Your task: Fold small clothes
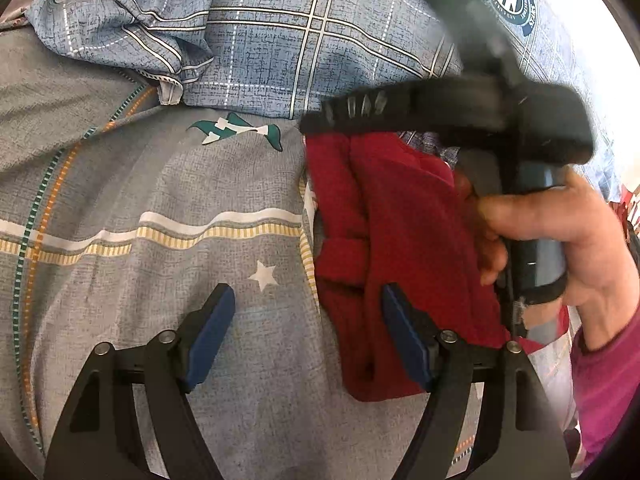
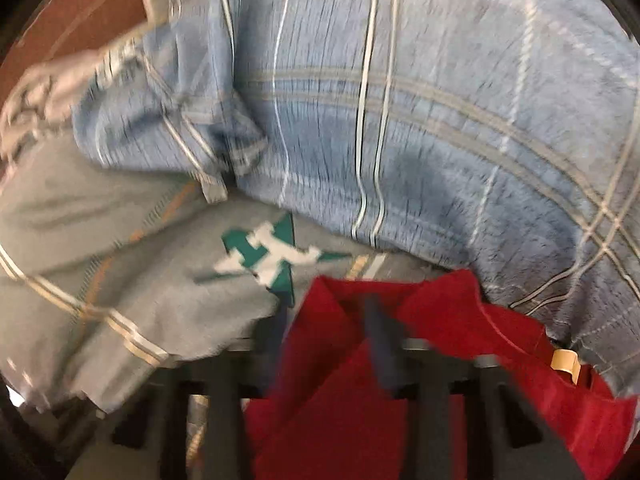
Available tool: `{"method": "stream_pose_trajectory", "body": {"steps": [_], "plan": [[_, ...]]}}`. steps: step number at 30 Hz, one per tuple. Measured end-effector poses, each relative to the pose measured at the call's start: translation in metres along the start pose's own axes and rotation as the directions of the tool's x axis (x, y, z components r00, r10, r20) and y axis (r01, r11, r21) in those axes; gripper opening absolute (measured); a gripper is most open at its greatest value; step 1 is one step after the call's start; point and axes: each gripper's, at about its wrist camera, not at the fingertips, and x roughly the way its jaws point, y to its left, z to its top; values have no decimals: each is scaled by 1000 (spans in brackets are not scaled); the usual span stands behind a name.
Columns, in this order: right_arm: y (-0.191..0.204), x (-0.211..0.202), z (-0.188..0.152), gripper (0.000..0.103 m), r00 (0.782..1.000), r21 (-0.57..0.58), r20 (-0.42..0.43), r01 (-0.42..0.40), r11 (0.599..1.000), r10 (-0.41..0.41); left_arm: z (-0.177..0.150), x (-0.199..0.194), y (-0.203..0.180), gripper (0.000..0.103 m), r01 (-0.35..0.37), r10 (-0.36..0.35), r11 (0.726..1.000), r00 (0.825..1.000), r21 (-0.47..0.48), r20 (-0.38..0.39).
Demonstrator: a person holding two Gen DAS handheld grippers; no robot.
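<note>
A small red garment lies bunched on the grey bed sheet. My left gripper hovers low over its left edge and is open: one blue pad is above the sheet, the other above the red cloth, and nothing is between them. A person's hand holds my right gripper at the garment's far edge. The right wrist view is blurred; there the red garment drapes over my right gripper, whose fingers stand close together with red fabric pinched between them.
A blue plaid quilt is heaped behind the garment and fills the top of the right wrist view. The grey sheet carries stripes, a white star and a teal emblem. A beige tag shows at the garment's right. A magenta sleeve is at far right.
</note>
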Motion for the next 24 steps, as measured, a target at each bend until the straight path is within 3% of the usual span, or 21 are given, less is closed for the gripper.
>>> {"method": "stream_pose_trajectory", "body": {"steps": [2,6,12,14,16,18,24], "plan": [[-1,3,-4,9,1000,-23,-5,-3,1000,3,1,1,1,76,3,-3,1000,1000,-4,-1],[2,-3,-1,7,993,-40,85,80,996,-76,2,1,2,76,-1,1,1000,1000,-14,4],[-3,14,2,8,997,23,27,73,997,-74,3,0,5,76,6,-6,1000,1000,-31,9],[-9,-4,3,17,999,84,46,25,996,-29,3,-2,5,76,10,-10,999,1000,-35,8],[-15,-18,4,50,999,127,41,3,992,-9,3,-2,6,76,12,-11,999,1000,-38,8],[-16,-28,5,67,1000,142,26,0,990,-4,3,-2,5,76,9,-8,999,1000,-38,11],[-1,-4,0,68,987,129,-126,119,984,-103,1,-4,3,76,-2,2,999,1000,-34,21]]}}
